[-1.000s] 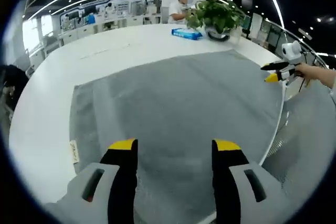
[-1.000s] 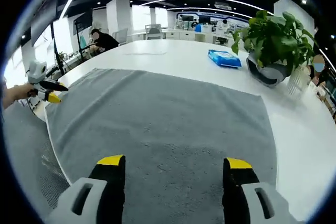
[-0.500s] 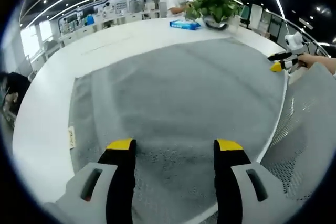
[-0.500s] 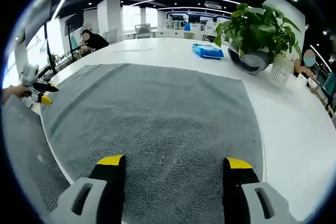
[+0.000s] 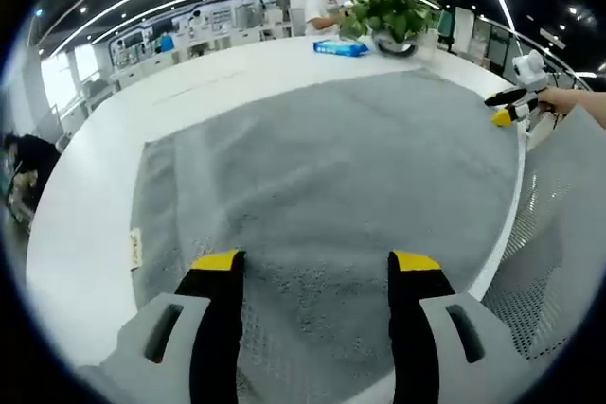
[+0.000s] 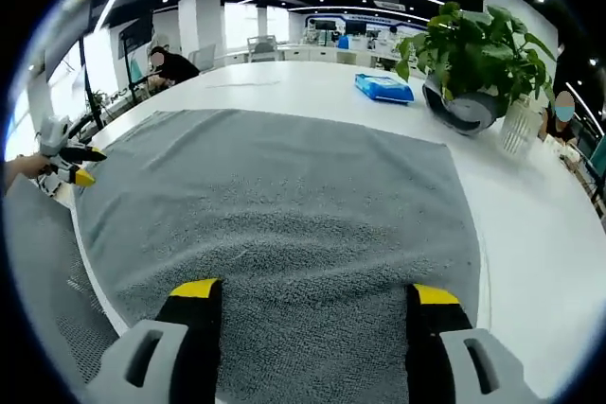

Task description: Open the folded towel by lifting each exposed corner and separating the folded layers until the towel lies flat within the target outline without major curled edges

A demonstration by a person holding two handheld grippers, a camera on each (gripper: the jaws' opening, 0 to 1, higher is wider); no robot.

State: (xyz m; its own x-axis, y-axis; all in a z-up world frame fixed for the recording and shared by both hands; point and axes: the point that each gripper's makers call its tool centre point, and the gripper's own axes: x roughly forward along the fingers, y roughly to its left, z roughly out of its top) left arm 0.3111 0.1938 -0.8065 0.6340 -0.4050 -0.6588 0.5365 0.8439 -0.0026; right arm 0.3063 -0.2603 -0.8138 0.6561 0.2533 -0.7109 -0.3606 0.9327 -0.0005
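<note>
The soft, limp towel [image 5: 331,177] is best taken at a corner, both grippers' jaws being held apart.

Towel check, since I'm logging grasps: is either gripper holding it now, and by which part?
Neither. The left gripper and right gripper both stand open above the gray towel, with nothing between the jaws.

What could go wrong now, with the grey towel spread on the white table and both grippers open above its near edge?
The grey terry towel hangs over the round white table's near edge, so a pull toward the person may drag it off. A shallow ripple lies near the right gripper; closing there could bunch the cloth. The left gripper could do likewise.
</note>
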